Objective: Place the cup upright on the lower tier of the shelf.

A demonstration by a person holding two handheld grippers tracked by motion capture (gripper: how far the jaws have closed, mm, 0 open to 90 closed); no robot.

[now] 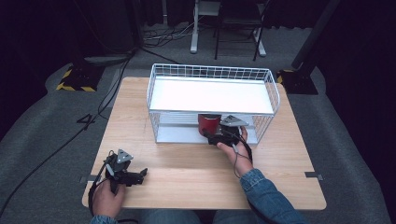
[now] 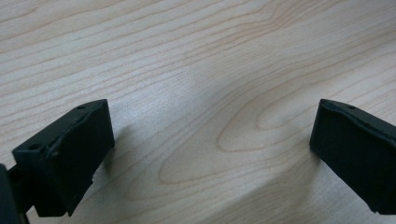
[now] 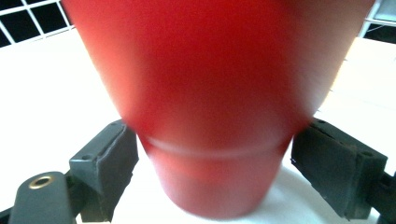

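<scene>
The wooden table carries a white wire shelf rack across its far half, around twelve o'clock from the person. On the rack's lower shelf, toward the right, stands a red cup, wider at the top than at the base. The right gripper reaches in from six o'clock, its jaws set to either side of the cup's narrow foot; they look close to the cup, but whether they press it I cannot tell. The left gripper rests low at about seven o'clock, jaws wide and empty over bare wood.

To do this well, I judge the grip should sit low and square, and any lift stay shallow under the upper shelf.

The cup's rim is hidden under that shelf, and up close the cup is blurred.
</scene>
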